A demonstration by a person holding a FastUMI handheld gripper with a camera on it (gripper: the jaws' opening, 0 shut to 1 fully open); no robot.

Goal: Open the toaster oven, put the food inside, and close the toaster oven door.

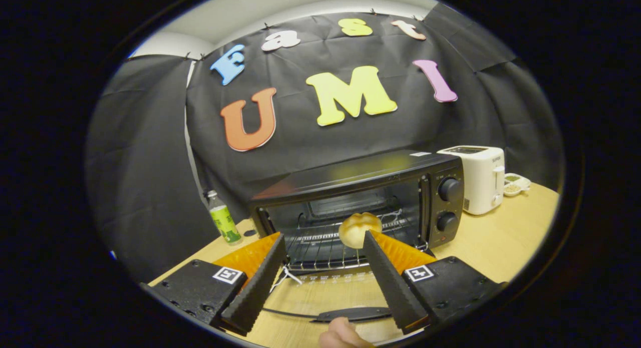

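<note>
So in the gripper view, the black boxy toaster oven (360, 198) sat on the light wooden table (501, 238) with its glass door (325, 298) dropped flat toward the camera, handle nearest, and the wire rack (325, 248) exposed inside. Its long side ran left to right, opening facing the gripper, two round knobs on its right panel. The food was a small pale-yellow rounded bun (359, 229), sitting on the rack right by the tip of the right finger. The gripper (323, 238) was spread wide, fingers clamping nothing. A white pop-up toaster (478, 178) stood just right of the oven, a green-labelled bottle (223, 219) left. A fingertip (343, 334) poked in below the door handle.
</note>
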